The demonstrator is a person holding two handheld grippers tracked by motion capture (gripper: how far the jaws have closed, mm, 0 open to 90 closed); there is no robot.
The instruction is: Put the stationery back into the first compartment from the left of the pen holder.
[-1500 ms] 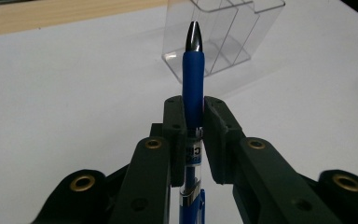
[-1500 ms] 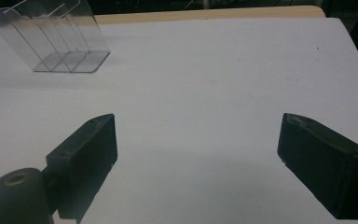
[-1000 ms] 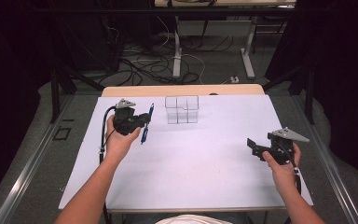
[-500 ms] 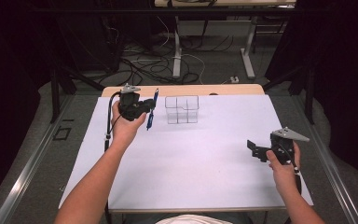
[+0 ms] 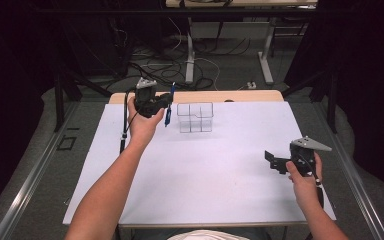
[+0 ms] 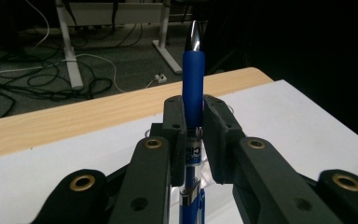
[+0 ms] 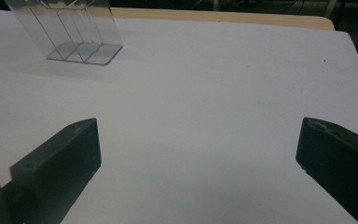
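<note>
Dark curtains and tangled floor cables surround a wooden tabletop [image 5: 250,96] covered almost wholly by a white sheet [image 5: 205,170]. On the far part of the sheet stands a clear plastic organizer [image 5: 195,117] with several upright compartments; in the right gripper view it appears at the upper left [image 7: 72,32], sitting flat on the sheet.

Raised above the far left corner of the sheet, the left hand-held gripper [image 5: 166,102] is clamped on a blue pen [image 5: 169,104], which hangs roughly upright just left of the organizer and clear of it. In the left gripper view the 2 black jaws press on the pen [image 6: 192,88] from both sides around its middle, with the blue grip section and metal tip rising above the pads and the printed barrel running down below them.

Near the right edge of the sheet, the right hand-held gripper [image 5: 276,161] is held low over the white surface, well apart from the organizer. Its jaws have just been opening and now stand wide apart with nothing between them, as the right gripper view [image 7: 198,149] shows bare white sheet in the gap.
</note>
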